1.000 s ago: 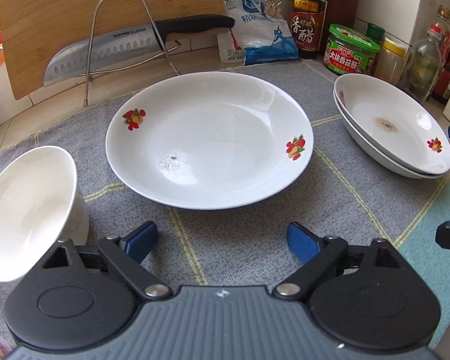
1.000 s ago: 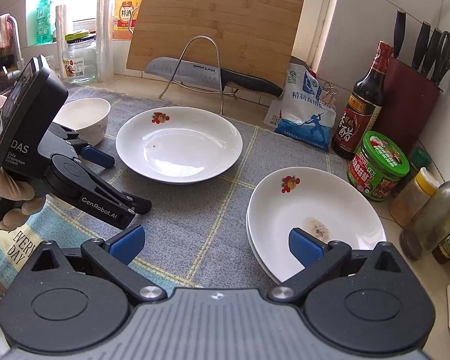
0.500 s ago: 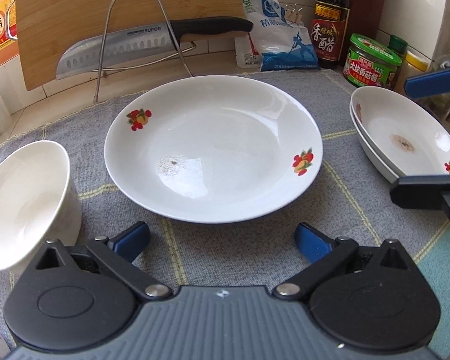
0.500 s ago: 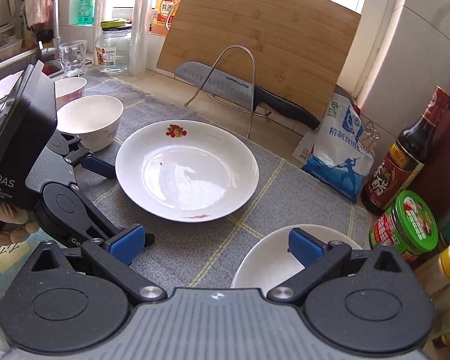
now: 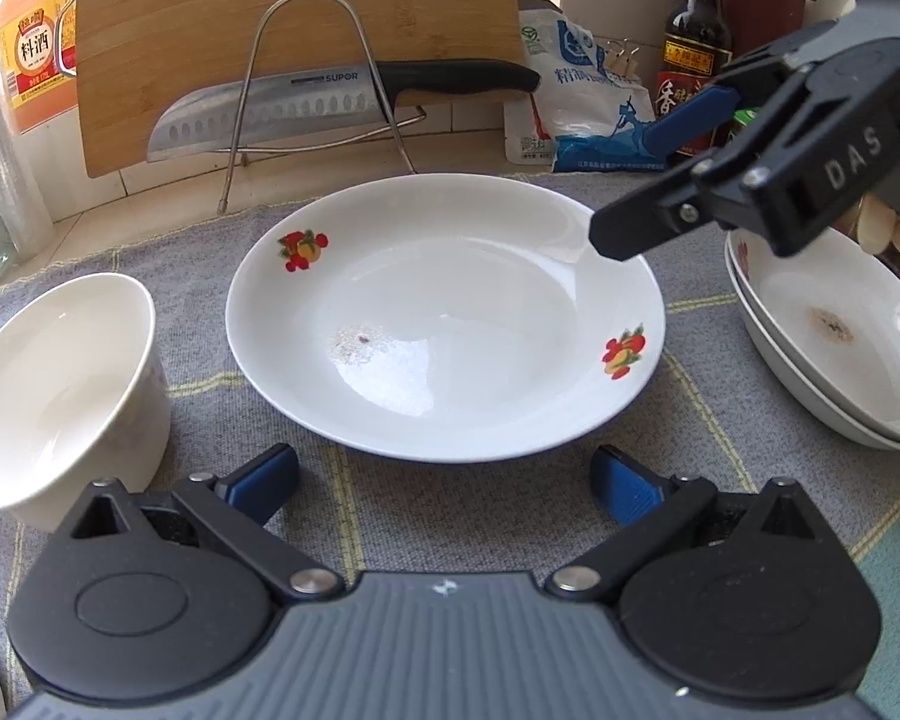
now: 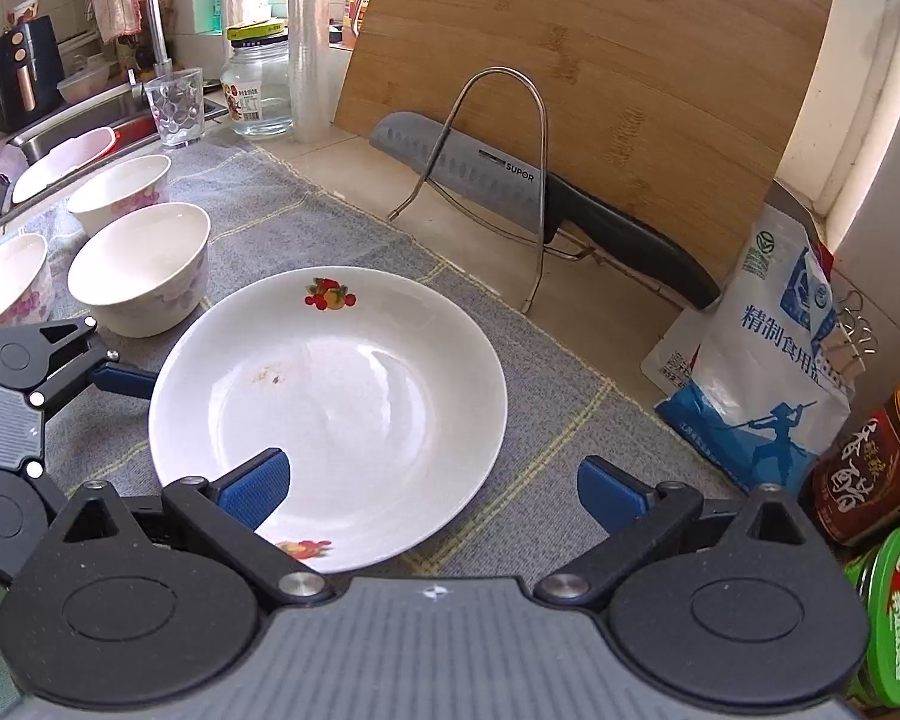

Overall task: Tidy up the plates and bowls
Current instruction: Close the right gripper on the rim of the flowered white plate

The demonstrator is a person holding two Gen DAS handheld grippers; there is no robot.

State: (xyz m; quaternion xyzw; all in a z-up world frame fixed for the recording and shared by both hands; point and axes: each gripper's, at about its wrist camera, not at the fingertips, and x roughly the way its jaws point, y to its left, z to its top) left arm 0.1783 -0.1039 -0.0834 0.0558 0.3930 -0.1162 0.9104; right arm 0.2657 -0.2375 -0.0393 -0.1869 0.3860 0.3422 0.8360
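A white plate with fruit prints (image 5: pixel 444 324) lies on the grey cloth, also in the right wrist view (image 6: pixel 336 408). My left gripper (image 5: pixel 444 477) is open and empty just before its near rim. My right gripper (image 6: pixel 432 489) is open and empty, hovering over the plate's right rim; it shows in the left wrist view (image 5: pixel 660 180). Two stacked plates (image 5: pixel 834 348) sit at the right. A white bowl (image 5: pixel 54 384) stands left of the plate; three bowls show in the right wrist view (image 6: pixel 141 267).
A cutting board (image 6: pixel 594 90) and knife (image 6: pixel 510 186) lean on a wire stand at the back. A salt bag (image 6: pixel 762 372), sauce bottle (image 5: pixel 693 54) and green-lidded jar (image 6: pixel 894 618) stand at the right. A sink (image 6: pixel 78 126) and glass (image 6: pixel 174 105) are far left.
My right gripper has swung left from the stacked plates to over the single plate's right rim. My left gripper has hardly moved.
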